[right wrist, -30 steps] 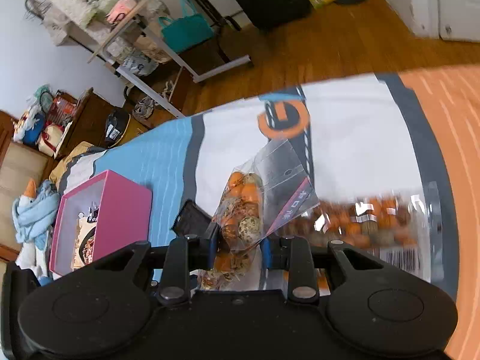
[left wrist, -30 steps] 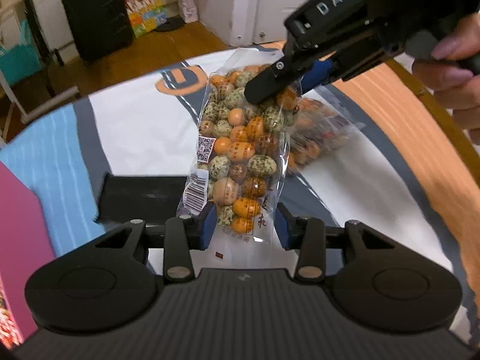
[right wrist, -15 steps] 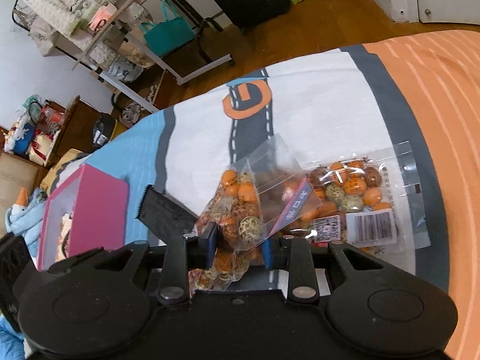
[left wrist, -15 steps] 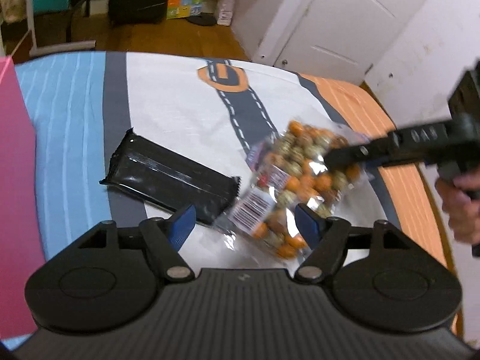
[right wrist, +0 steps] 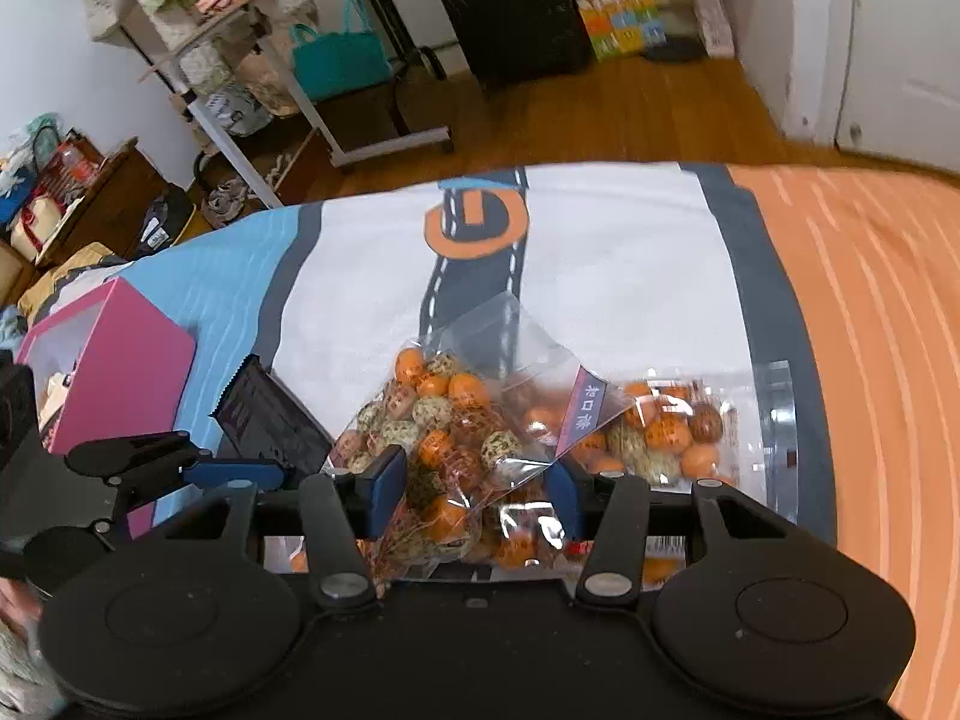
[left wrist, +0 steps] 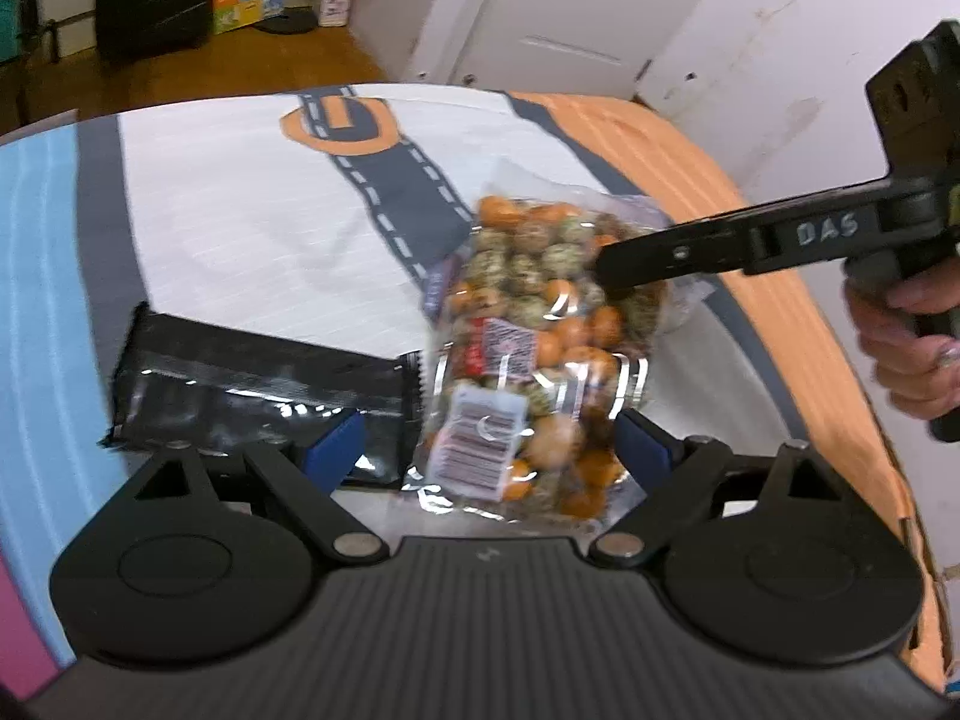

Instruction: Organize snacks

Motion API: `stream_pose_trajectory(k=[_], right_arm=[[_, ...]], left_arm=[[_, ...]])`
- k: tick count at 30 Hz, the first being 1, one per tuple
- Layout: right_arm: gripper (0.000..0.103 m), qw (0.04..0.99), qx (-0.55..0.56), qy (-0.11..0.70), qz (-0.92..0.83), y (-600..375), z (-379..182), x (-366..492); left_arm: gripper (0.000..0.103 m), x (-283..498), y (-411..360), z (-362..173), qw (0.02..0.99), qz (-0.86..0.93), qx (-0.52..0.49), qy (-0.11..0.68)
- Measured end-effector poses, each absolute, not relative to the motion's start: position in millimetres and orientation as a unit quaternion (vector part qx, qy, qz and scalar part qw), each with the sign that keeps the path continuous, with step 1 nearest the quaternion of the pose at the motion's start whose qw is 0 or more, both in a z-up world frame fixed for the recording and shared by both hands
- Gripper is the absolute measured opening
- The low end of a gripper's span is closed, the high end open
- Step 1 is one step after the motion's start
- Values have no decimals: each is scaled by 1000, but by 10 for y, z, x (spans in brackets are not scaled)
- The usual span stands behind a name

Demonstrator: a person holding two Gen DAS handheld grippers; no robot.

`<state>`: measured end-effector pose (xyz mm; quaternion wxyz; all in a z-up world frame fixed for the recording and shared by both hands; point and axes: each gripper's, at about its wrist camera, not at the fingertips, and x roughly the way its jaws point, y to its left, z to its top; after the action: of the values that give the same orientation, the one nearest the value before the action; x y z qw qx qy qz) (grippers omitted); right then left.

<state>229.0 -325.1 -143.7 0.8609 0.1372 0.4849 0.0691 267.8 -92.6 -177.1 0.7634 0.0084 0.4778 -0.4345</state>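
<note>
Snacks lie on the bed cover (right wrist: 600,252): I see a clear bag of orange and speckled balls (right wrist: 456,420) on top of a second, similar bag (right wrist: 666,426), with a black packet (left wrist: 252,378) just beside them and a pink box (right wrist: 114,366) further left. My left hand-held gripper (left wrist: 486,438) has just been opening and now stands wide around the bag's label end, pads clear. My right hand-held gripper (right wrist: 474,492) has also been opening; the bag sits between its fingers, seemingly no longer pinched
</note>
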Motion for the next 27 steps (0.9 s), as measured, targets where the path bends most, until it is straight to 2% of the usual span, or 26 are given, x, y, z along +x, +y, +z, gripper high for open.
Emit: stream_pose_trajectory(k=[3,6,10,11,18,27], right_arm=[[57,881,103,455,78,-3186,-1419,2189],[59,883,113,444,104,-3143,-1432,2116],[59,873,132,457,107,-3106,-1510,2100],[59,876,133,452,103,-3099,-1518,2087],[44,893,108,427,92,-2994,-1532,1953],[41,868,155,456,124,-2991,-1500,1840]], left_arm=[[59,2709,-919,-1847,734,-442,-30,515],[55,2711,-848,-1911,725,-440,-60,526],[56,2689,-796,-1968,733,-424,-90,525],[59,2674,-803,-1996,735,-417,-100,525],[61,2548,-810,-1927,736,-407,-104,530],[62,2192,-766,-1651,728,-398,-71,553]])
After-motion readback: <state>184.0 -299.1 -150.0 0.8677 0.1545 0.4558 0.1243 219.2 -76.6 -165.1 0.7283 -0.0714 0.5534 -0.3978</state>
